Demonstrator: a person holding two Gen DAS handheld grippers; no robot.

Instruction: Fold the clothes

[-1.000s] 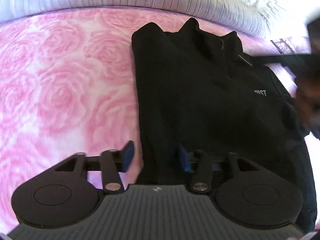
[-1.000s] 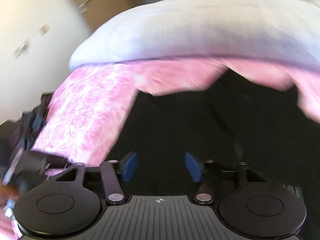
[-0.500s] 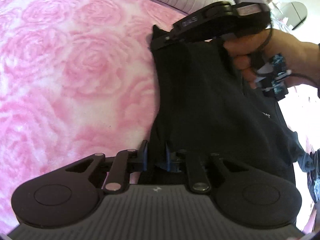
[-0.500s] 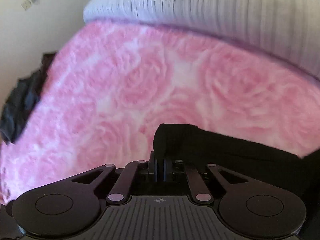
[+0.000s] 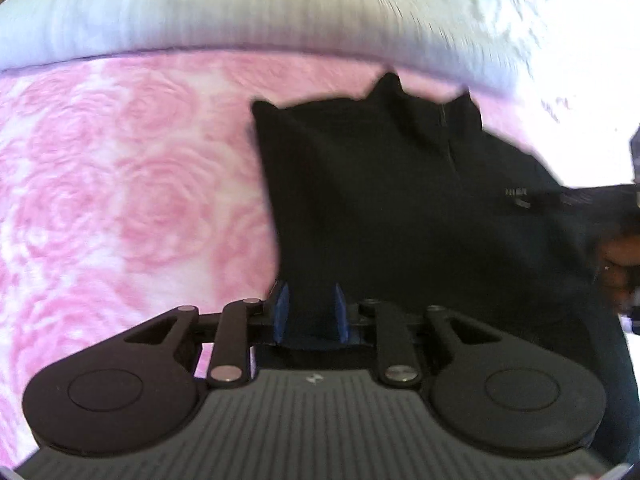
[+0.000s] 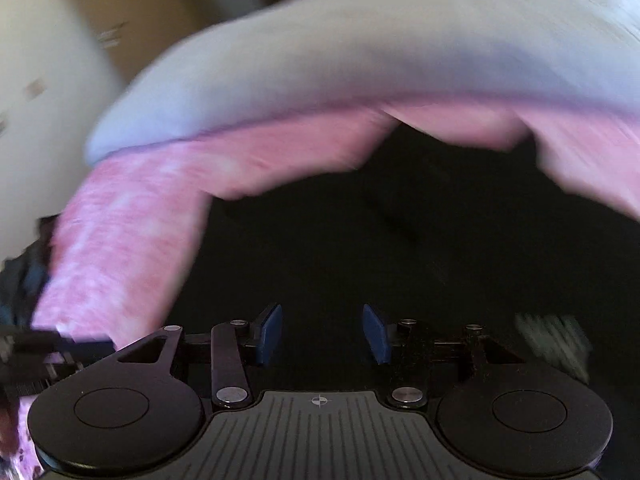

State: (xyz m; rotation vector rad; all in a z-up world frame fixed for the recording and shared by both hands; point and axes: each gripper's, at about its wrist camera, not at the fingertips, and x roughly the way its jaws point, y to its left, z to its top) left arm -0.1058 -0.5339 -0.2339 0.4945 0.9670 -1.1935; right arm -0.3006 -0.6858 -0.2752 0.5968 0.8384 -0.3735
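A bed takes up most of both views, spread with a pink rose-patterned bedspread [image 5: 120, 200] that fills the left half of the left wrist frame. Along the top of that frame lies a pale striped duvet [image 5: 240, 8], bunched up; it arches across the upper part of the right wrist view too, badly blurred.

On the bedspread lies the black zip-neck pullover [image 5: 400, 208], spread from the centre to the right of the left wrist frame, its collar pointing to the top, a small pale logo on the chest at the right. In the right wrist view it is the dark mass across the middle and lower right.

The left gripper [image 5: 310, 312] sits at the bottom centre, over the garment's left edge. Its blue fingers [image 5: 280, 312] stand only a little apart and are opening, with black cloth lying between them; they do not seem to pinch it.

The right gripper [image 6: 322, 334] hangs above the dark cloth, fingers [image 6: 270, 332] about half spread and opening, nothing gripped.
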